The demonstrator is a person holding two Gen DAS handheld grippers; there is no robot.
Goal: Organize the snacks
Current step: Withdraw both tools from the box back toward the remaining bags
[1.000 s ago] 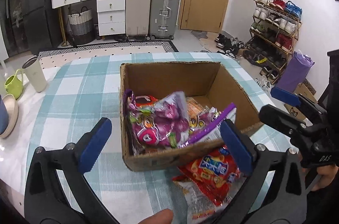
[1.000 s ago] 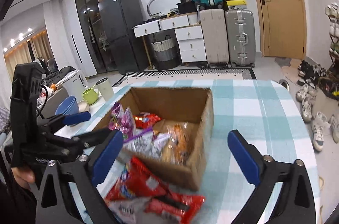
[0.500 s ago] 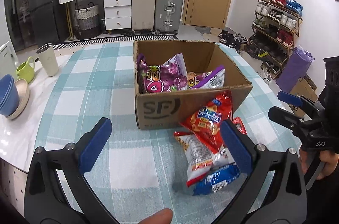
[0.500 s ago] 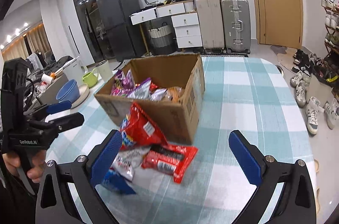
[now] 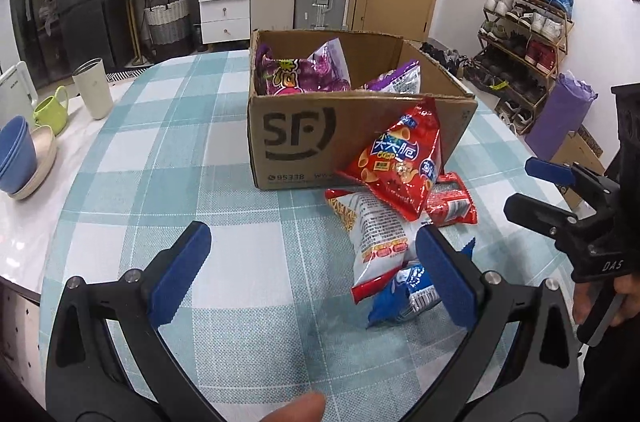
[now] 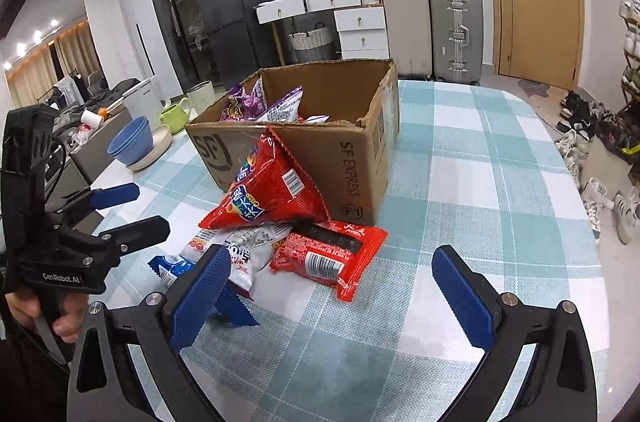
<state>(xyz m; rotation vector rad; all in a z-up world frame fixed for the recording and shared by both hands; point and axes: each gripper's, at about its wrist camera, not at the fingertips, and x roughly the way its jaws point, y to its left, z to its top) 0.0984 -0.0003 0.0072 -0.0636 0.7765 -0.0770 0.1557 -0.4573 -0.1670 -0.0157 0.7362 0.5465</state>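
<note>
Both grippers drawn back from box [image 5: 352, 126]; left gripper [image 5: 316, 278] and right gripper [image 6: 340, 298] wide, empty; purple packets [image 5: 304, 74] boxed; four packets [image 6: 280, 222] left on table [image 5: 160, 142] beside its front corner.

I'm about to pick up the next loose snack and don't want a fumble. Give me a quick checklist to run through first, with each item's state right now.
1. Left tool open, holding nothing: ok.
2. Right tool open, holding nothing: ok.
3. Loose packets within sight: ok. The red chip bag leans on the cardboard box, above the white packet, the flat red packet and the blue packet.
4. Box has room: ok, its right side looks unfilled.
5. Top packet free to lift: ok, nothing lies on the red chip bag.
6. Tools apart from each other: ok.
</note>
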